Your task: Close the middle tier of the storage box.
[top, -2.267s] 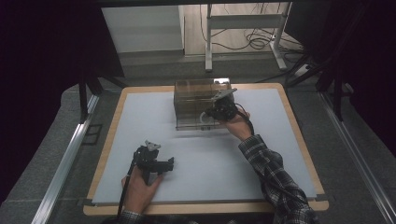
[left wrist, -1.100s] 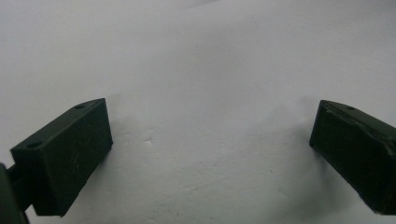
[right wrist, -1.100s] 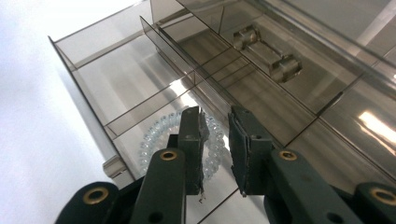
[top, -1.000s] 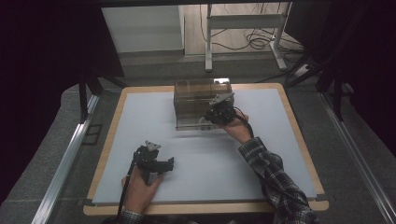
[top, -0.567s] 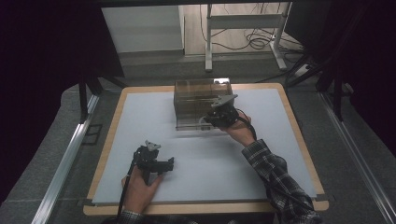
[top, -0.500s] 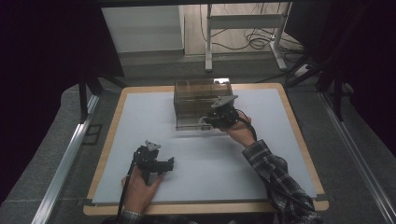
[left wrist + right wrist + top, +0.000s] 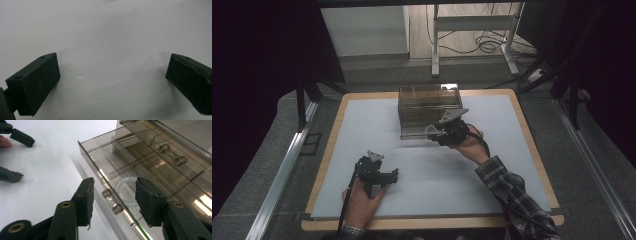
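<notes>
White table (image 7: 422,165): drawer knob (image 7: 110,200) between right tool (image 7: 113,201) jaws.

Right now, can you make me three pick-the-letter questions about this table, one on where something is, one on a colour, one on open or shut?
1. Where does the clear coil hair tie lie?
A. in the pulled-out drawer
B. on the white mat
C. on top of the box

2. What colour is the box of drawers?
A. bright red
B. see-through smoky brown
C. solid white

3. How are the jaws of the left tool?
A. shut tight
B. clamped on a drawer knob
C. wide apart, nothing between

Answers:
1 A, it shows through the drawer's front wall in the right gripper view.
2 B, you can see through its walls.
3 C, bare white mat lies between them.
</notes>
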### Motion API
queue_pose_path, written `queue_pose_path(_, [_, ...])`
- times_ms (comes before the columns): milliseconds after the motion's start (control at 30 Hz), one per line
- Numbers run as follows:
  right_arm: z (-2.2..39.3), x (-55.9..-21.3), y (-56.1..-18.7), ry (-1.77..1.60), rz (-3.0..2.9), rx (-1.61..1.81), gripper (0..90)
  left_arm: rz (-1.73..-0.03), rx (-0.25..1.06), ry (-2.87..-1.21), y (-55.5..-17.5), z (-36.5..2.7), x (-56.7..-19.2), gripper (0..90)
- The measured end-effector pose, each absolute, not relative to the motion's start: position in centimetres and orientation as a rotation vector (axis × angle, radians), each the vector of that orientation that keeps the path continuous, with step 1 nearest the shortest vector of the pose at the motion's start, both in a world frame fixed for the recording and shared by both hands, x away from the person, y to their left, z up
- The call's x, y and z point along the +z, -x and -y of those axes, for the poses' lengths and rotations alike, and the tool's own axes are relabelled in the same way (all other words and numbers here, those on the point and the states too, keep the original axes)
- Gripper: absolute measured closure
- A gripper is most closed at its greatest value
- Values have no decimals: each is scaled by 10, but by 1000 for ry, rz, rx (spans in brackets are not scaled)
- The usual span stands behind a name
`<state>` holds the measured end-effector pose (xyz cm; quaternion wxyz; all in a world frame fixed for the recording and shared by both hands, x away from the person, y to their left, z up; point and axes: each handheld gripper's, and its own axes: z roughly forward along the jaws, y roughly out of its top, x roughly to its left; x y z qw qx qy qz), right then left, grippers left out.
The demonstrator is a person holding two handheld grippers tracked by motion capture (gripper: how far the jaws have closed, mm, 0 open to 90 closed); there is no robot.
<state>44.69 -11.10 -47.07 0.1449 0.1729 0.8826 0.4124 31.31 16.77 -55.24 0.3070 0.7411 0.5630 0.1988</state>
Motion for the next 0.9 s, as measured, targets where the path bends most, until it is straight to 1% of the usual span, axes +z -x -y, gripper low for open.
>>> queue_pose_path(200, [113, -472, -438, -472, -2560, 1190, 430, -1489, 526, -1961, -313, -168, -552, 0])
queue_pose_path(433, [116, -478, -430, -464, -2590, 1186, 401, -1489, 526, -1960, -313, -168, -552, 0])
queue_pose_path(900, [124, -496, -425, -499, -2616, 1184, 389, -1489, 526, -1961, -313, -168, -552, 0])
